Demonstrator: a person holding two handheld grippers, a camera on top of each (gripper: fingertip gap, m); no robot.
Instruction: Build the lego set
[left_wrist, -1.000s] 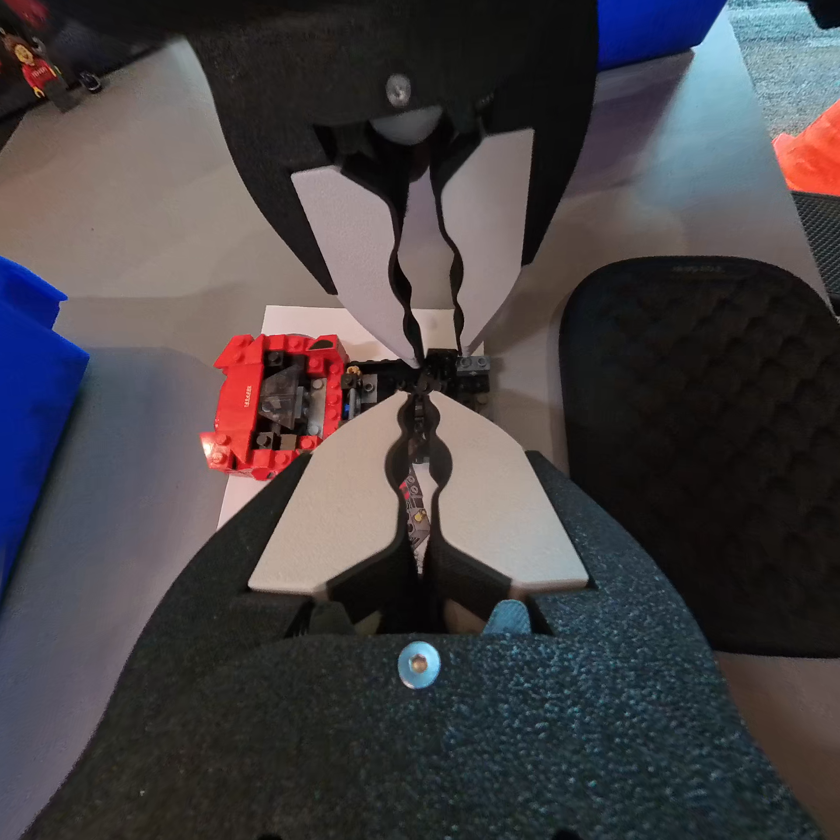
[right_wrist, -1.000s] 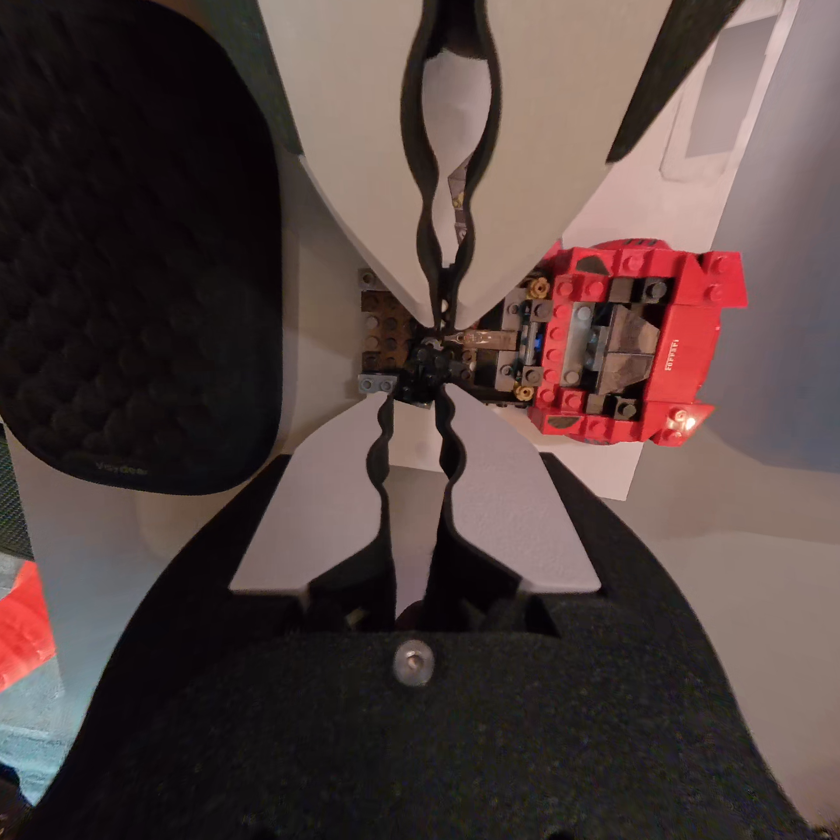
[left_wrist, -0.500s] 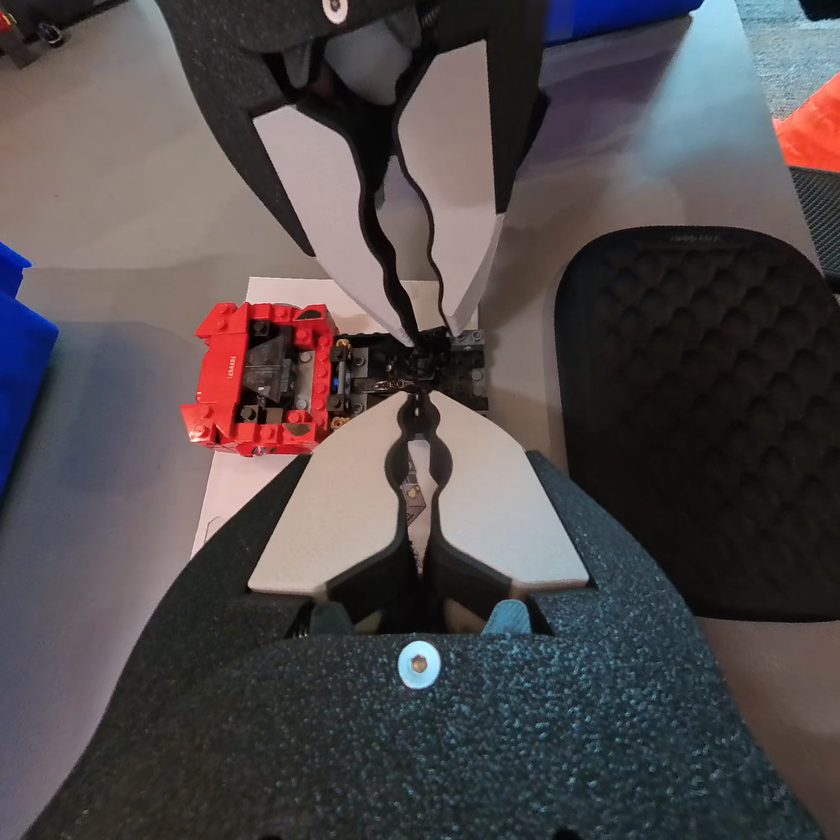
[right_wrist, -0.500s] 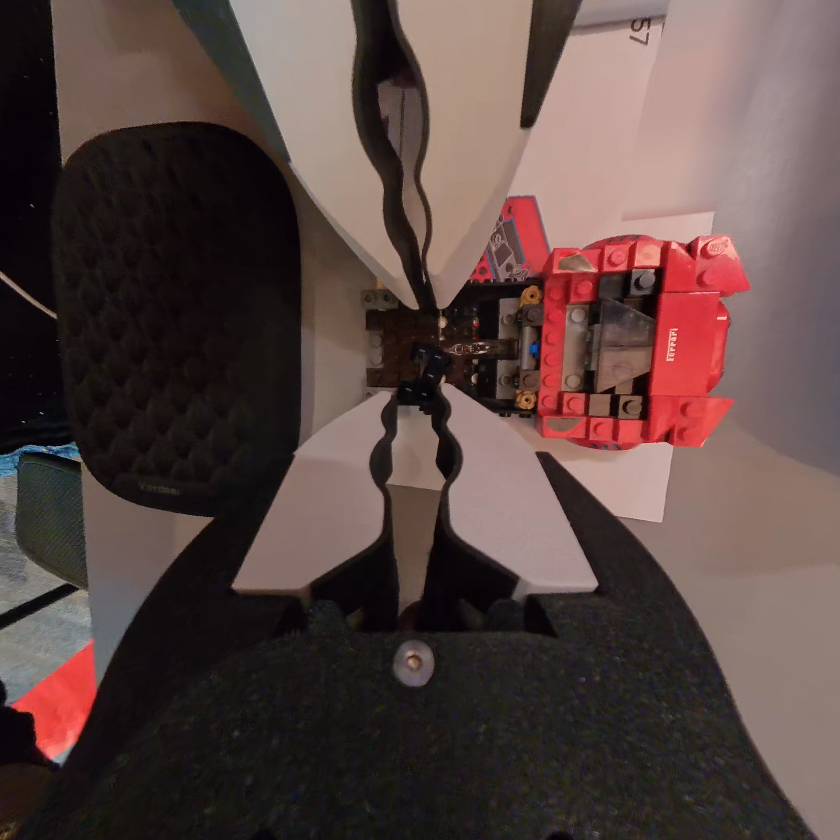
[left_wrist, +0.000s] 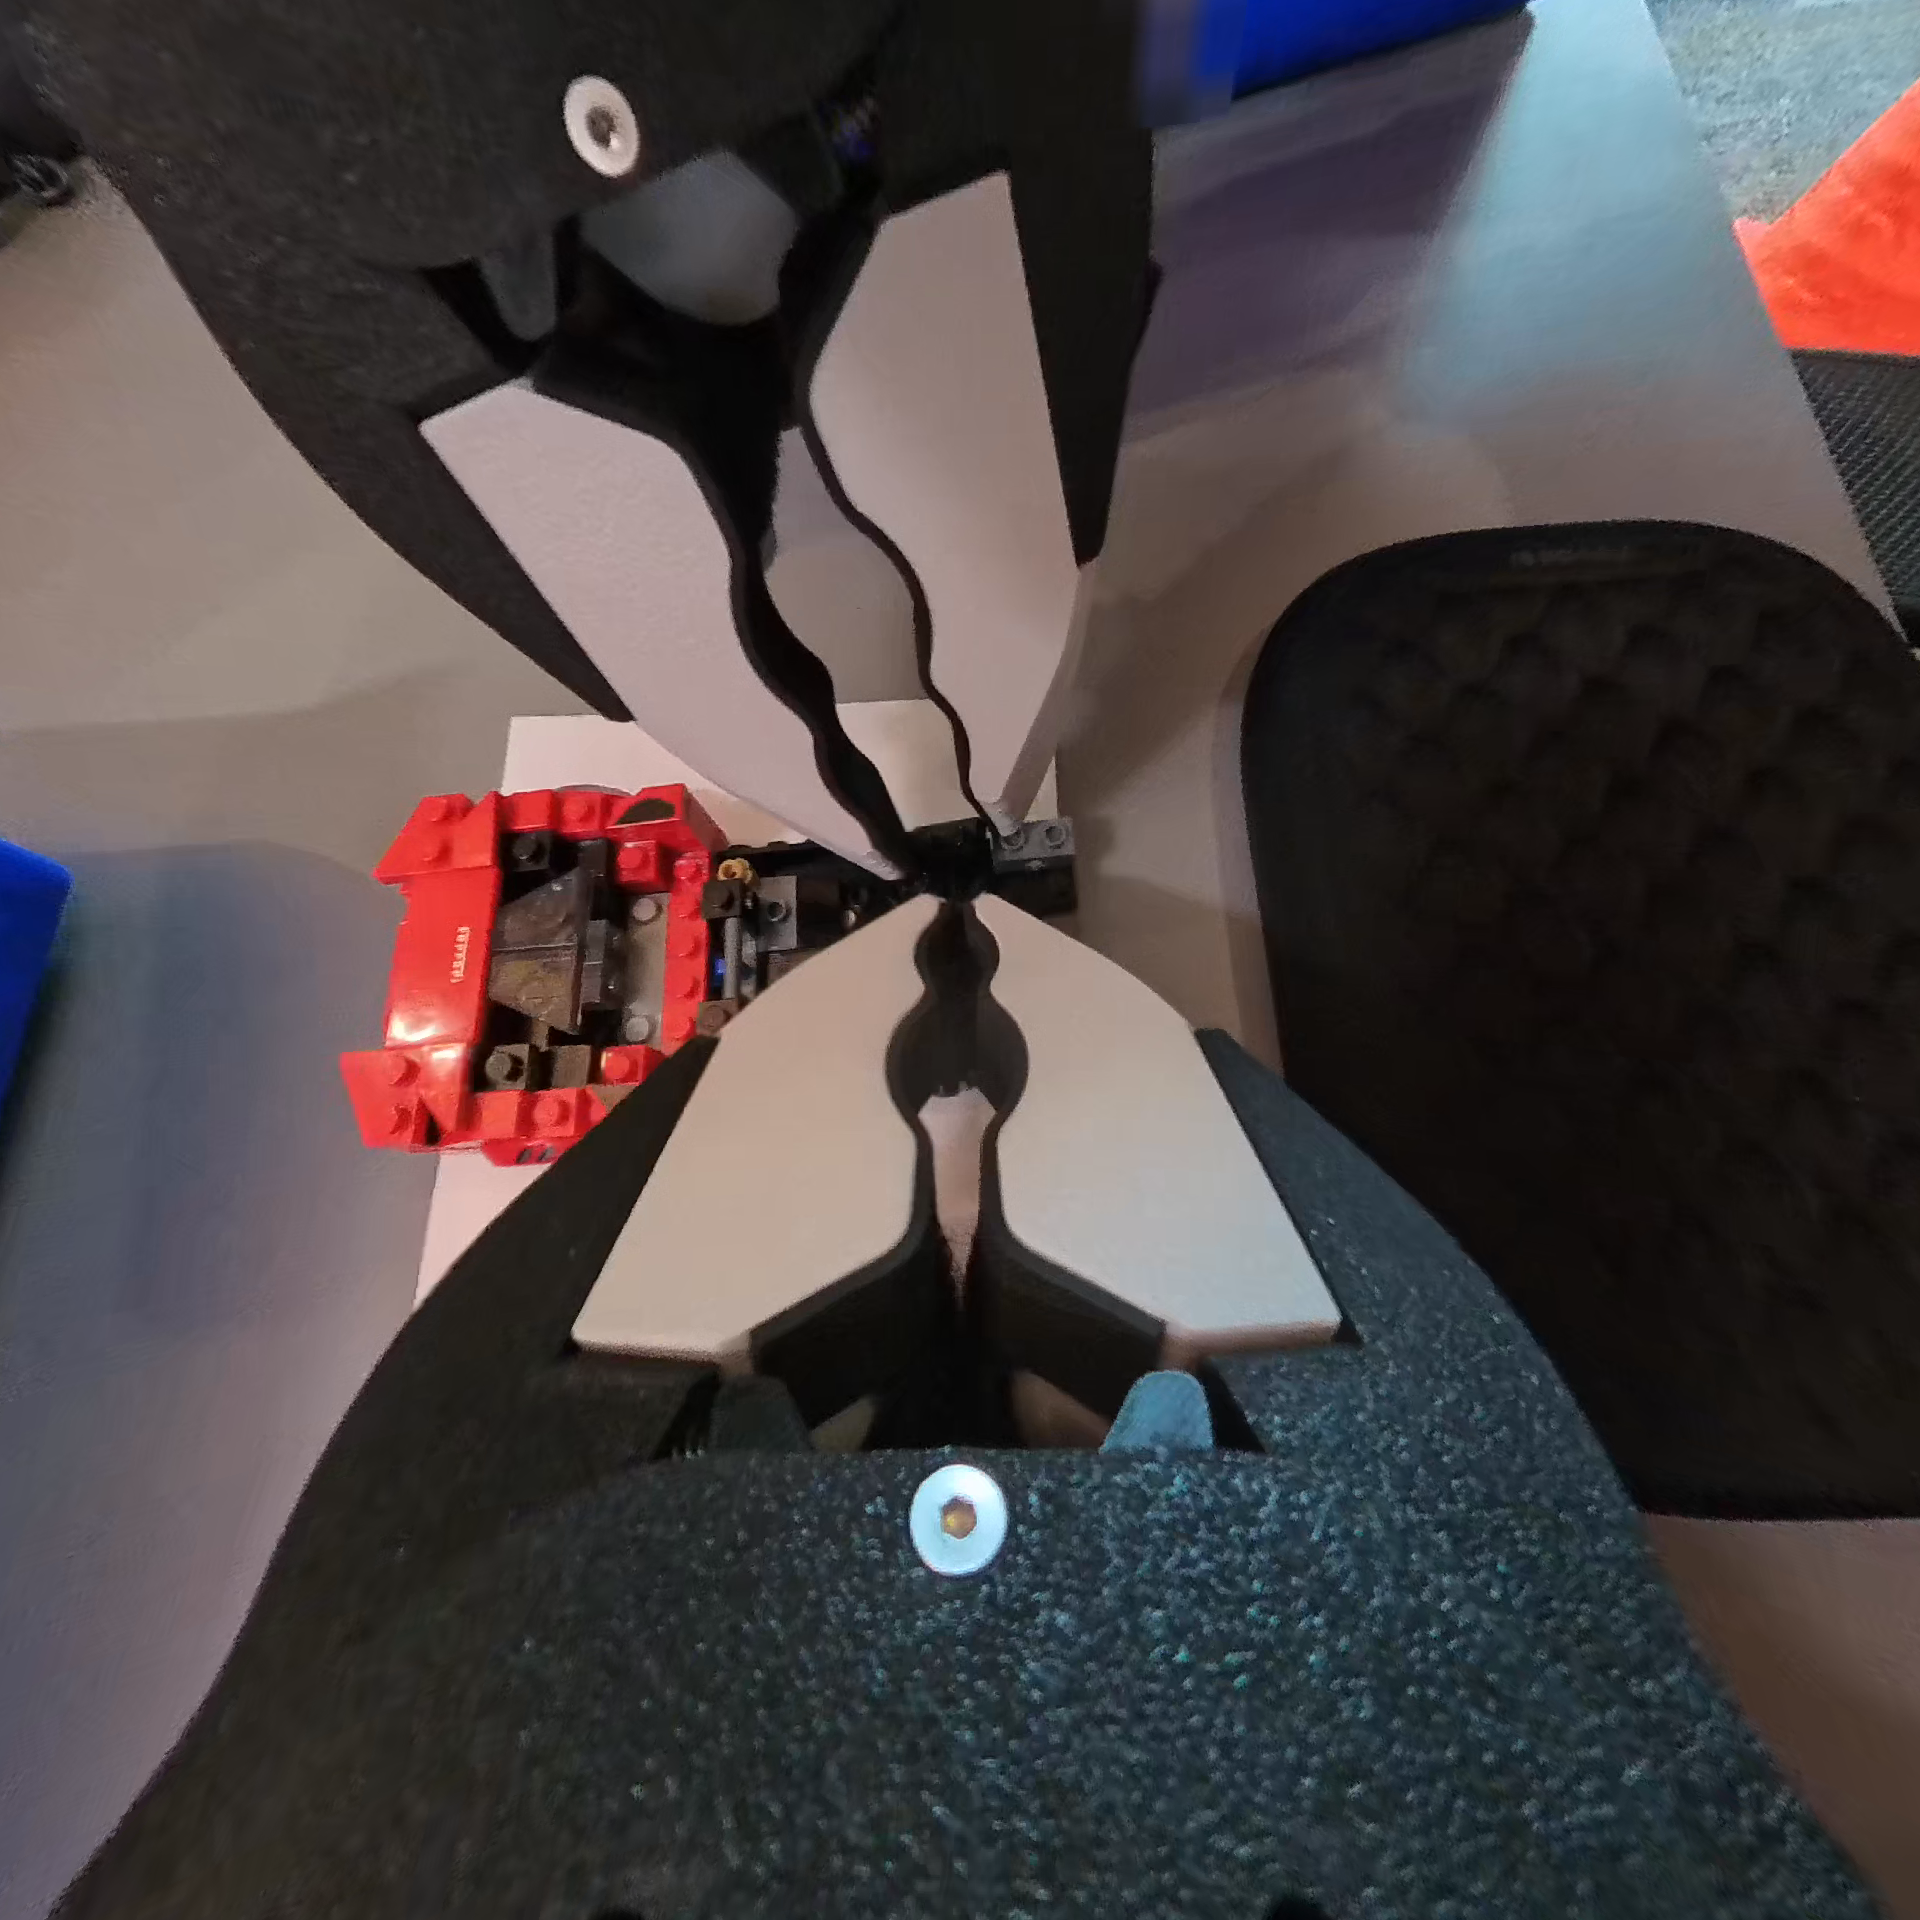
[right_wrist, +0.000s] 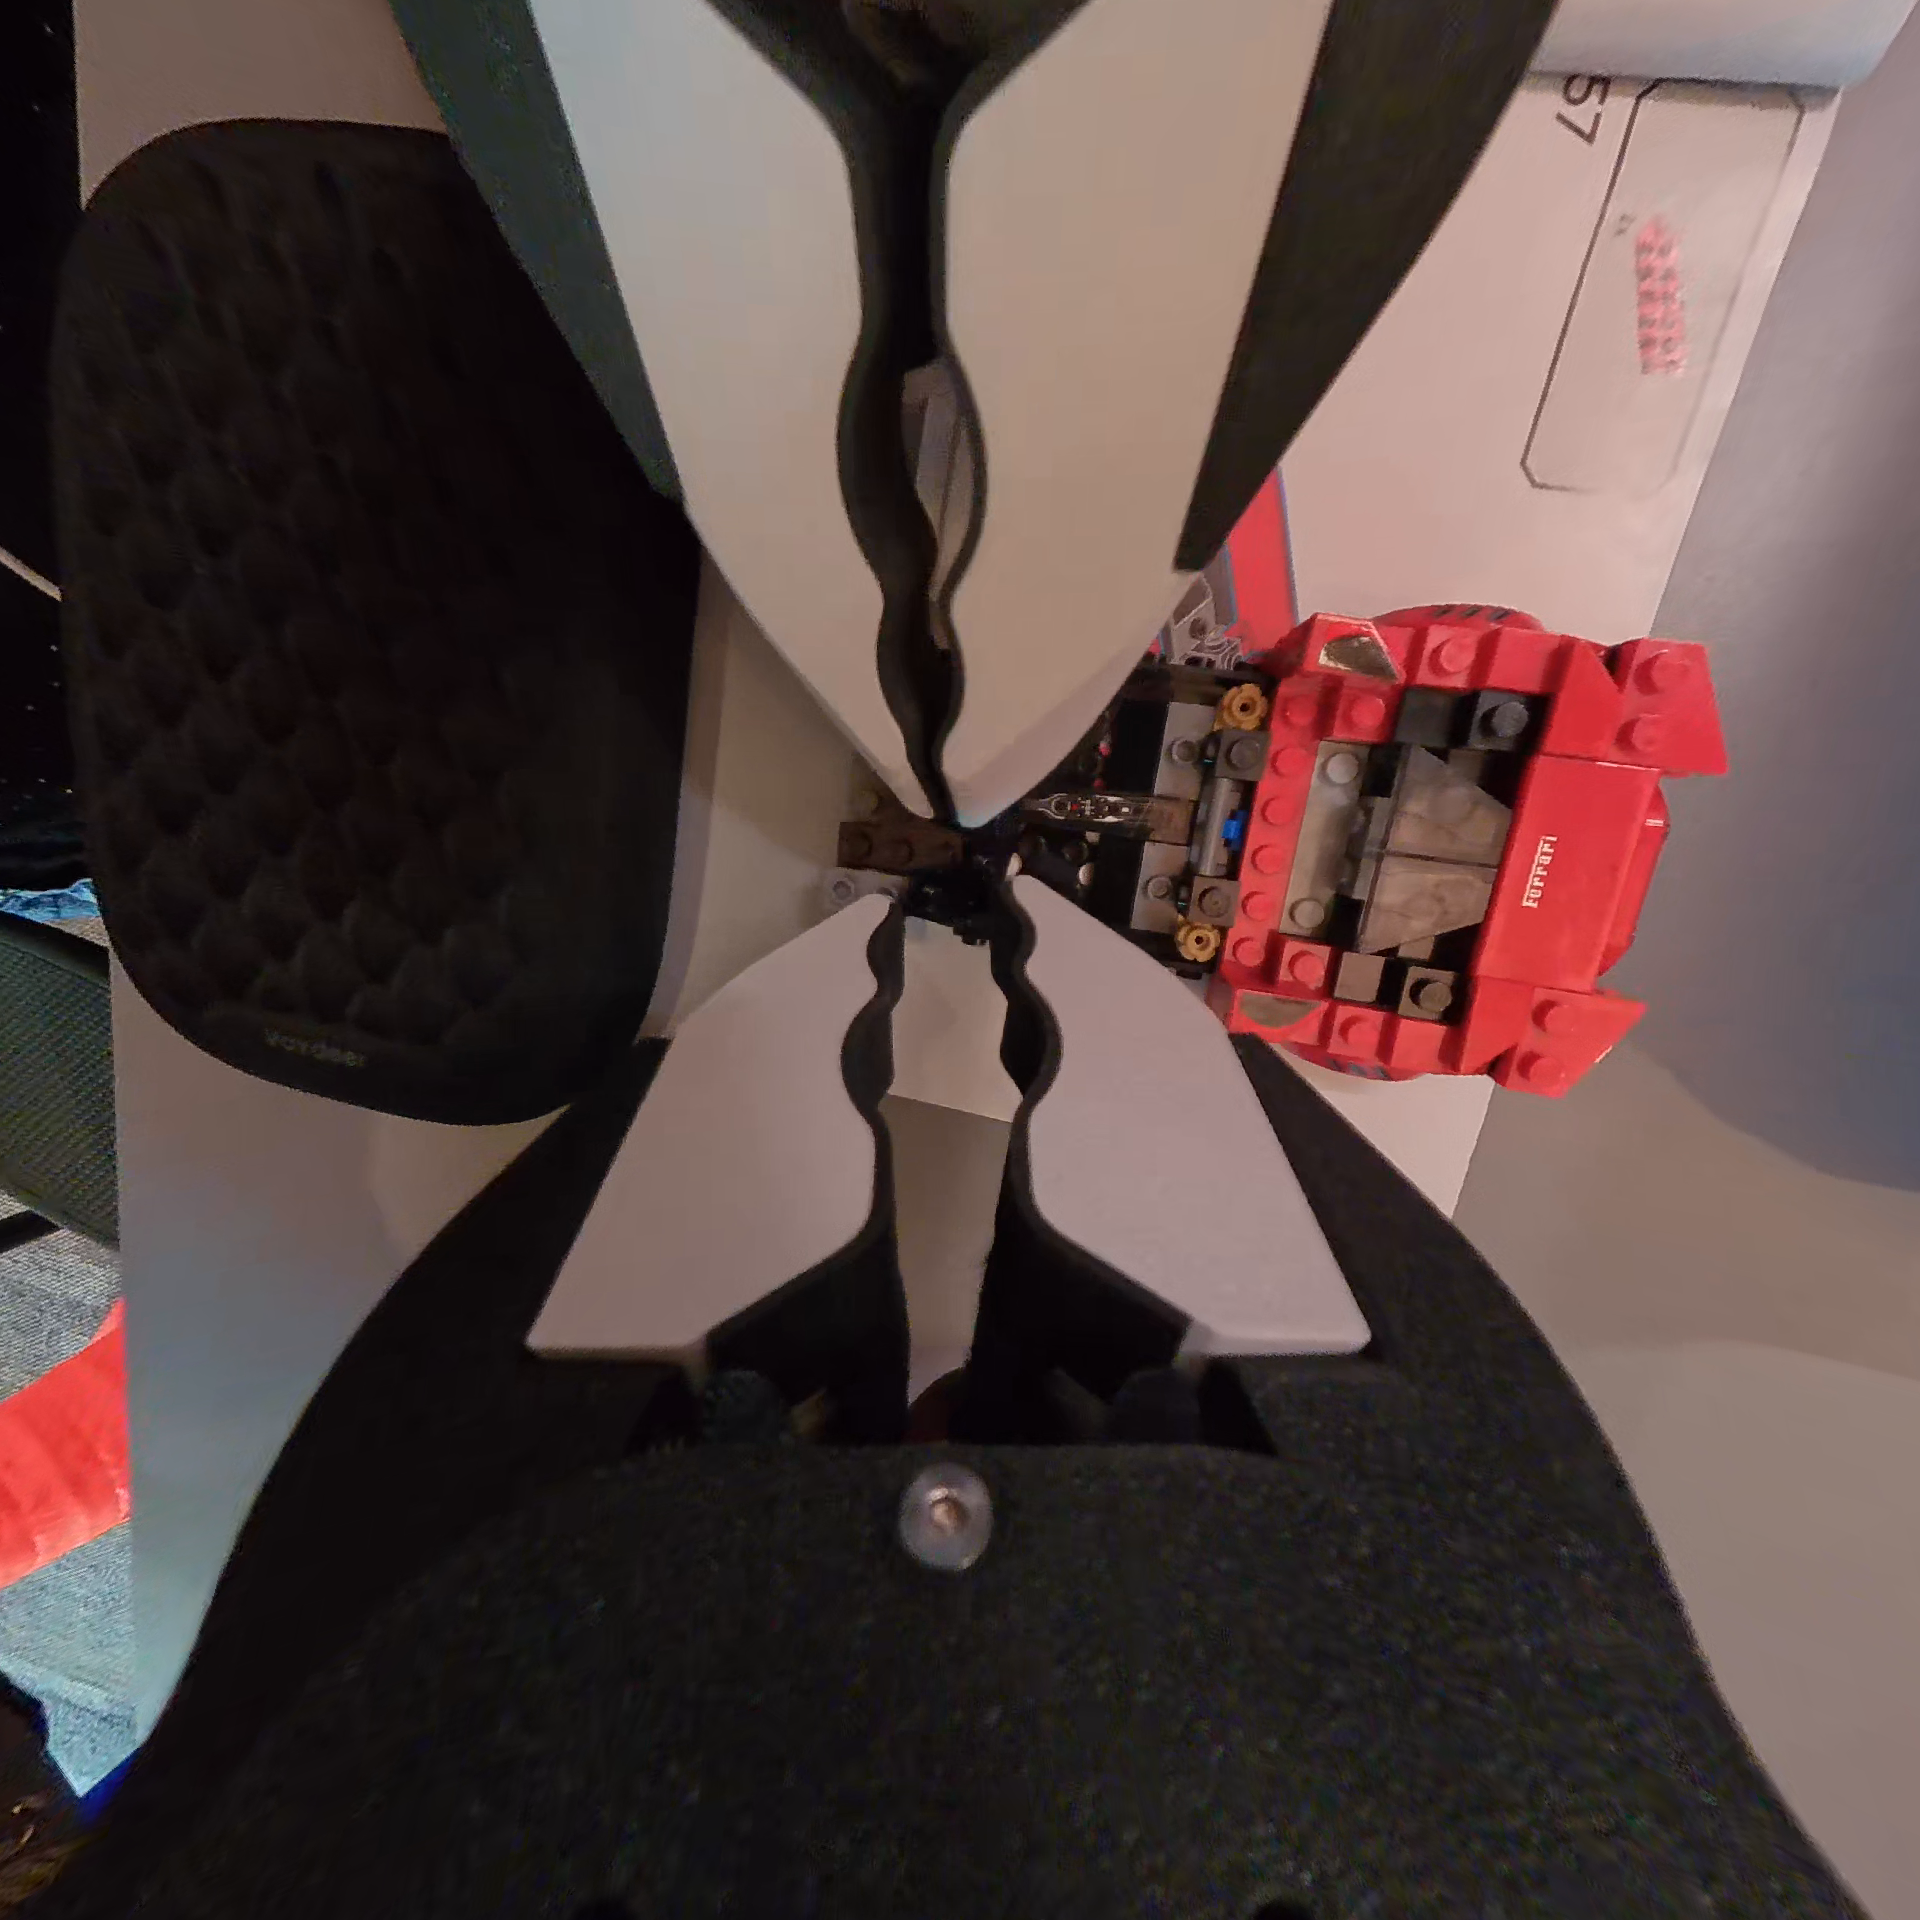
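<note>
- Part-built lego car (left_wrist: 540, 971) (right_wrist: 1455, 852): red studded rear shell around grey and black interior, lying flat on a white instruction sheet (right_wrist: 1621, 343).
- Its black chassis (right_wrist: 1132, 821) extends from the shell, studs up.

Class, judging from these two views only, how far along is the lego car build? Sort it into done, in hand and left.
Done: the red rear body sits assembled on the black base. In hand: the right tongs grip a small black piece at the base's bare end, the left tongs closed beside it. Left: the bare end lacks bodywork.
</note>
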